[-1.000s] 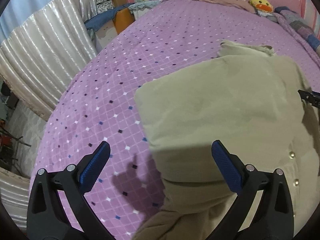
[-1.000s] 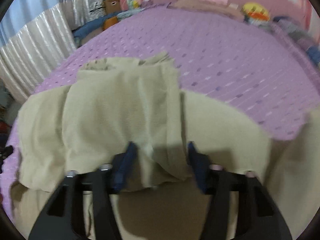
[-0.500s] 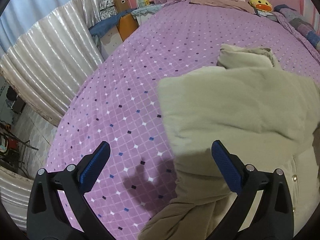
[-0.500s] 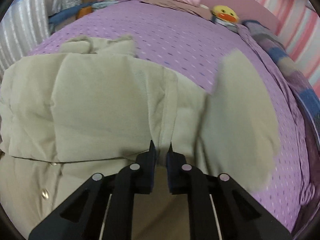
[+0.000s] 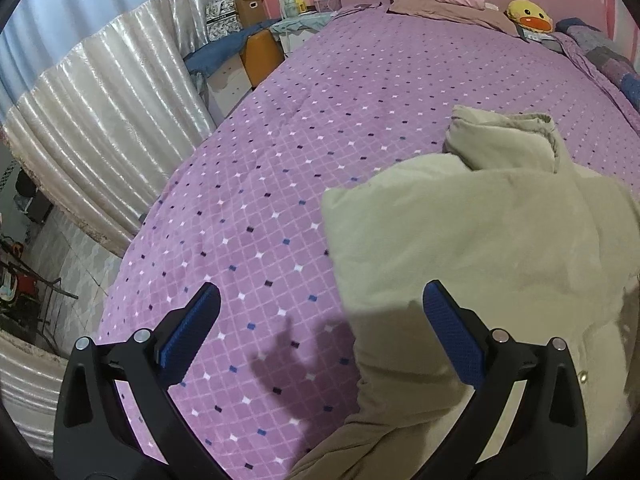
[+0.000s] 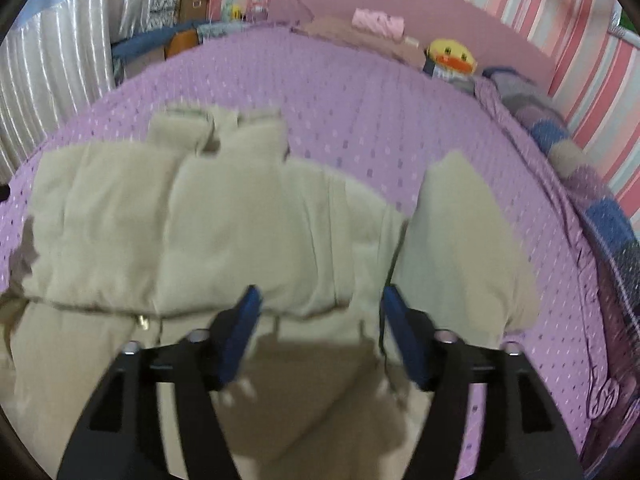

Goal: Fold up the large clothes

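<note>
Where purple bedspread [image 5: 320,128] ends, silvery curtain [image 5: 100,120] hangs.

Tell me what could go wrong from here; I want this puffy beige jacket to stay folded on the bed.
1. The left sleeve lies folded over the beige padded jacket, but both grippers are open; the right gripper, jaws just opened, holds nothing, so the puffy fold may spring back.
2. The right sleeve sticks out unfolded on the purple bedspread.
3. The left gripper hovers open above the jacket's edge and could snag it.
</note>
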Motion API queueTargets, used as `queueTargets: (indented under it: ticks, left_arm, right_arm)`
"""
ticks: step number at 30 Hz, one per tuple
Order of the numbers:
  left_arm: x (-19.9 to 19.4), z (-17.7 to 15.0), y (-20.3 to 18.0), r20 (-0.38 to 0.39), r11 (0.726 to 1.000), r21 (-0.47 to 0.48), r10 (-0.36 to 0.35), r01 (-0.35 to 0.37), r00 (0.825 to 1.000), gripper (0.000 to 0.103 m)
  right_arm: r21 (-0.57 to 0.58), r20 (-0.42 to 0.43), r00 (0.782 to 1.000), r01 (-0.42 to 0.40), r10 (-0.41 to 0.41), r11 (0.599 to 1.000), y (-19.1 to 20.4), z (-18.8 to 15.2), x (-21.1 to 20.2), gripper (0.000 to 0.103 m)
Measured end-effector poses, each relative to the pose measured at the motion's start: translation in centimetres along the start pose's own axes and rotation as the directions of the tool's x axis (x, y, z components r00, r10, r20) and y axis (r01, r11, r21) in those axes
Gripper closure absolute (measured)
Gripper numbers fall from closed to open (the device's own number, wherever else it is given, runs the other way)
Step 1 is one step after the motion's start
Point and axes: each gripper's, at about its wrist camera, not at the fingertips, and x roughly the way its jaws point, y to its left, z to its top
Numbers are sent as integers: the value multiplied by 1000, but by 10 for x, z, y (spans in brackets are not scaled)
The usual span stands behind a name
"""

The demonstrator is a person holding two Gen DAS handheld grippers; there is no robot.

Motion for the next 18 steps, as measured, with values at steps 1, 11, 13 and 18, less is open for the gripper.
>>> queueTargets:
  ticks: [1, 11, 13, 18]
  left_arm:
    - [1, 3, -3, 1, 1000, -2, 1, -1, 1000, 3]
    - [33, 27, -40, -55, 999, -33, -39, 38, 998, 3]
    - [42, 34, -48, -57, 998, -45, -47, 45, 997, 3]
    - [65, 41, -61, -71, 997, -64, -55, 51, 996, 3]
  right_arm:
    - [1, 15, 1000, 9, -9, 1000, 0, 8, 2, 28]
    - [53, 115, 993, -7, 1, 999, 23, 72, 44, 24]
    - [87, 120, 993, 2, -12, 996, 25, 76, 59, 24]
    - [167, 64, 997, -41, 31, 985, 22, 64, 100, 25]
